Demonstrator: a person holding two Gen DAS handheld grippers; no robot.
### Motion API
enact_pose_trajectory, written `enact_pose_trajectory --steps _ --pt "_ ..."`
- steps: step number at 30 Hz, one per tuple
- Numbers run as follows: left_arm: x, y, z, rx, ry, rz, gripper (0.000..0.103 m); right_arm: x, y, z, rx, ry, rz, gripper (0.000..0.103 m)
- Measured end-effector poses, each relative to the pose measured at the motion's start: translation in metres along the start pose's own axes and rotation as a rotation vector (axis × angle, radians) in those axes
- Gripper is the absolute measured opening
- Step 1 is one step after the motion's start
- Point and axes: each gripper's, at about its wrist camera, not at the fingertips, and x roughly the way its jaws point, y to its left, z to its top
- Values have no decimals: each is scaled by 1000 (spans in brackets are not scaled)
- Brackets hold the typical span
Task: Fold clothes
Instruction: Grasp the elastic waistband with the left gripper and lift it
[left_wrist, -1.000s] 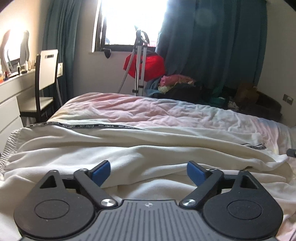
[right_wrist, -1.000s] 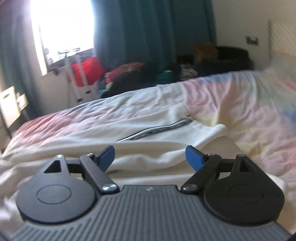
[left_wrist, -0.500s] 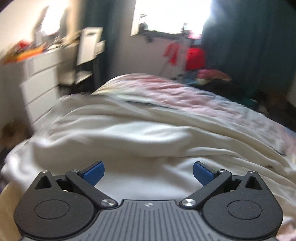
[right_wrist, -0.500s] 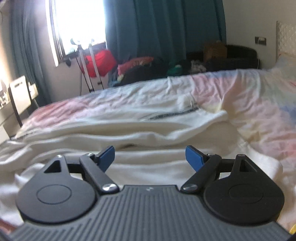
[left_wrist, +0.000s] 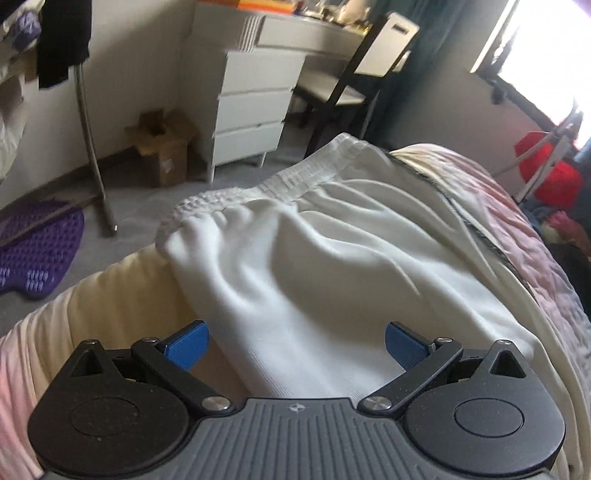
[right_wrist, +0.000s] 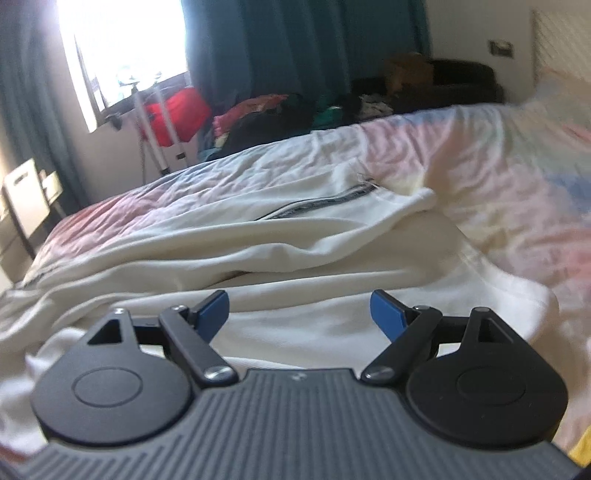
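Two open tongs hover low over white sweatpants spread on the bed.

Left tongs (left_wrist: 295, 343) gape above the cloth near the elastic waistband (left_wrist: 266, 184); right tongs (right_wrist: 299, 314) stand released, gripping nothing, over the rumpled legs. The white sweatpants (right_wrist: 277, 254) lie lengthwise on the pastel quilt (right_wrist: 498, 177), wrinkled, black side stripe (right_wrist: 317, 203) showing. Judging by this, a grasp is being lined up; next calls for pinching an edge on each side.

The far bed cover (right_wrist: 517, 155) is smeared by blur. The pile of clothes (right_wrist: 280, 110) by the curtain cannot be told apart (too dark). The purple mat (left_wrist: 33, 251) is cut off at the edge.
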Motion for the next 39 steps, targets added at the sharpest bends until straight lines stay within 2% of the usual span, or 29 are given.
enact_pose_trajectory --steps 5,12,15,20,22,25,27,28,30,34,35,39 --pt "13 11 16 -26 33 35 102 -3 -31 2 157 -17 -94 85" --pt "49 28 31 -92 132 -23 96 -11 -84 0 414 -77 -258 85" --pt "55 24 30 -72 160 -64 94 -11 -99 -4 489 -81 -327 85" --pt "50 20 29 -68 142 -164 94 -3 -94 -3 439 -54 -346 85" --pt "46 25 30 -103 126 -217 88 1 -91 -3 416 -43 -348 85" --pt "46 42 36 -234 115 -339 84 3 -86 -1 377 -38 -363 85" --pt "48 51 39 -299 119 -385 75 4 -84 0 354 -35 -374 85" --pt "51 52 40 -302 125 -382 72 5 -82 0 345 -31 -380 85" --pt "58 53 40 -303 154 -367 59 5 -80 0 327 -27 -388 85" --pt "72 54 36 -323 203 -353 45 4 -76 0 312 -28 -391 85" --pt "71 54 35 -321 200 -348 43 4 -76 0 310 -28 -389 85" --pt "61 55 34 -317 158 -350 18 4 -76 0 308 -26 -382 85"
